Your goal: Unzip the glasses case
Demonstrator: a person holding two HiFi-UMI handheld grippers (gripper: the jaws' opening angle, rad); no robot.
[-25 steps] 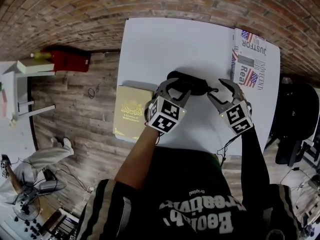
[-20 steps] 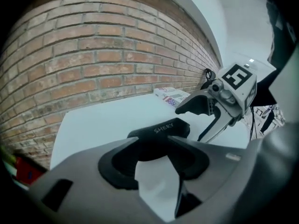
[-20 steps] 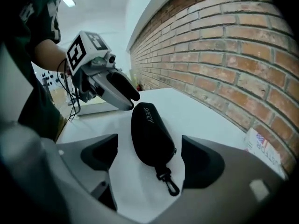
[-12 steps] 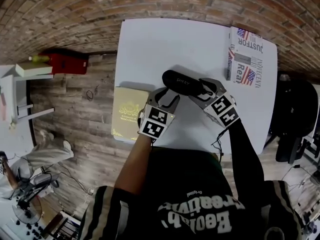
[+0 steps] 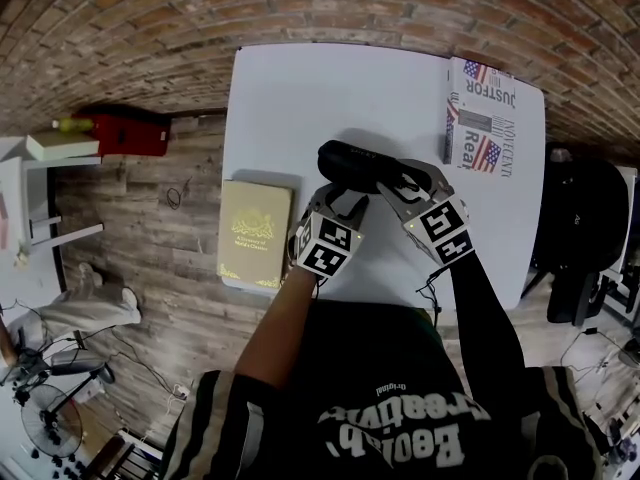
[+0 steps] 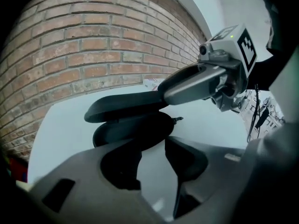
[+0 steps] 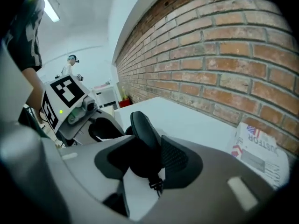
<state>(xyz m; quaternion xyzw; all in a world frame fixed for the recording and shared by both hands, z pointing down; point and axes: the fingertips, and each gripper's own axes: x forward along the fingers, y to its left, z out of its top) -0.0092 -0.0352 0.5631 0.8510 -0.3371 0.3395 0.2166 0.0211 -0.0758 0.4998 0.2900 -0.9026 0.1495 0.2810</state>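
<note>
The black glasses case [image 5: 358, 165] lies mid-table on the white table [image 5: 300, 88]. In the left gripper view it gapes: its lid [image 6: 124, 108] is lifted off the lower shell [image 6: 135, 130], and the zipper pull [image 6: 176, 119] sticks out at the right. My right gripper [image 5: 397, 182] has just been closing and is shut on the lid's edge [image 7: 142, 125], with the pull dangling between its jaws [image 7: 150, 158]. My left gripper [image 5: 341, 206] has been closing too. It is open, with only table between its jaws [image 6: 152, 146] and its tips at the case's near side.
A tan book [image 5: 250, 233] lies at the table's left edge. A printed newspaper [image 5: 483, 123] sits at the back right corner. A brick wall runs behind the table. A red box [image 5: 130, 133] stands on the wooden floor at left, and a dark chair [image 5: 580, 228] at right.
My right gripper moved left from beside the case onto its right end and closed there. My left gripper drew back a little toward me. The case end now looks lifted.
</note>
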